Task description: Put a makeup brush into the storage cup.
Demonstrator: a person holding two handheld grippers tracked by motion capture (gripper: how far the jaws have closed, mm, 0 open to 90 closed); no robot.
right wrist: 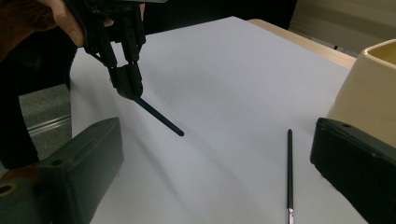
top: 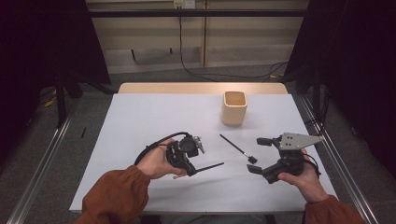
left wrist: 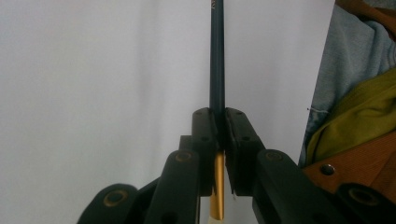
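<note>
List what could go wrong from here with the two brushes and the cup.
1. The left claw pinches its dark brush near one end, so the long free end could swing or slip when it is tilted toward the beige cup.
2. The second brush lies flat on the table. The open right claw may scrape the surface or roll the brush away when closing.
3. The cup stands free and might tip if it is bumped.

We wear rust-orange sleeves (top: 119, 193) on both arms. Our left gripper (top: 192, 171) is black with brass-ringed screws at its linkage joints and a black cable (top: 156, 144) looping off it. Our right gripper (top: 256, 155) is black too, with broad block-shaped jaws, topped by a grey three-cornered plate (top: 299, 140) dotted with small holes.
</note>
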